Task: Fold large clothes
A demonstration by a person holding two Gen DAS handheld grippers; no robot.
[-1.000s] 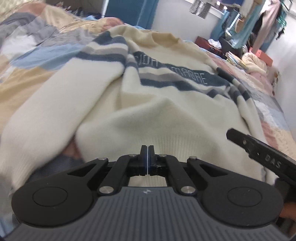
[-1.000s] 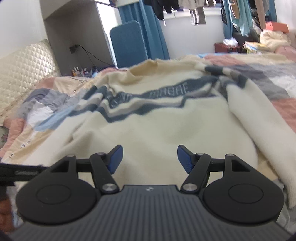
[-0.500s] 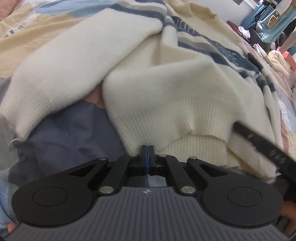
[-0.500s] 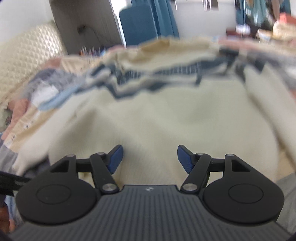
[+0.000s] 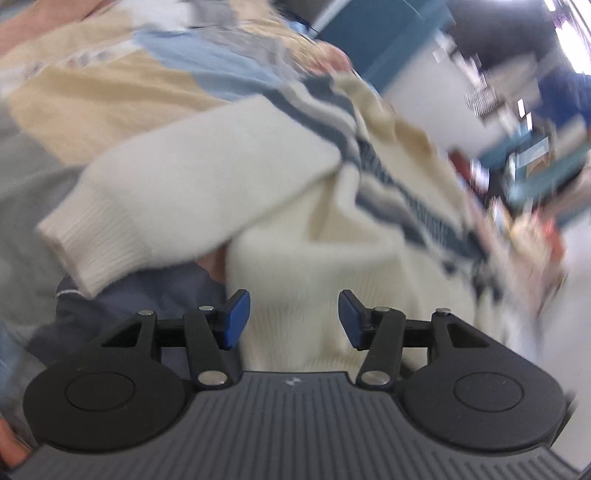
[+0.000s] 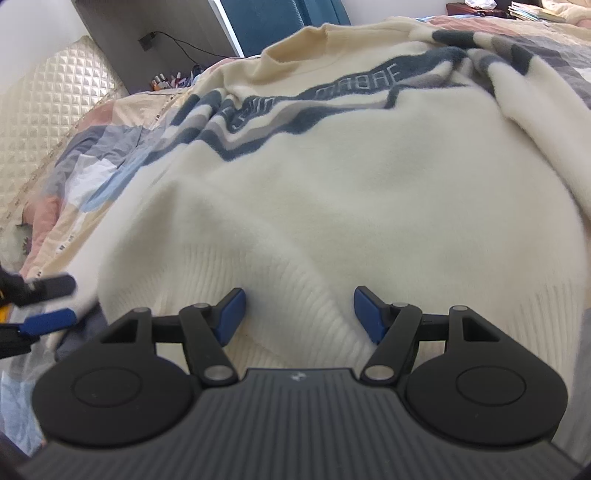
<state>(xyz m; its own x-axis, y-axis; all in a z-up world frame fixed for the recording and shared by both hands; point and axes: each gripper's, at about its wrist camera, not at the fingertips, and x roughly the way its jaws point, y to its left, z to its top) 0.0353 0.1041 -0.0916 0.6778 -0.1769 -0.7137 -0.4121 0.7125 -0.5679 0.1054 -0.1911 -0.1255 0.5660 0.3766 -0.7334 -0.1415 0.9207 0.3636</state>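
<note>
A cream knit sweater [image 6: 351,192] with navy and grey stripes and a lettered band lies spread on the bed. My right gripper [image 6: 299,314] hangs open just over its ribbed hem, a raised fold of the hem between the blue pads. My left gripper [image 5: 294,319] is opening over the hem's left corner, knit between the fingers but not pinched. In the blurred left wrist view the sweater [image 5: 295,221] runs away to the upper right, and its left sleeve cuff [image 5: 85,243] lies to the left. The left gripper [image 6: 51,302] also shows at the right wrist view's left edge.
A patchwork quilt [image 6: 92,158] covers the bed under the sweater. A dark grey-blue cloth [image 5: 147,291] lies below the cuff. A padded headboard [image 6: 48,122] stands at the left, a blue panel [image 6: 280,18] and a wall behind, books [image 6: 532,11] far right.
The left gripper's jaws went from shut to open, and its view rolled and slid left toward the sleeve cuff. The right gripper sank closer to the hem.
</note>
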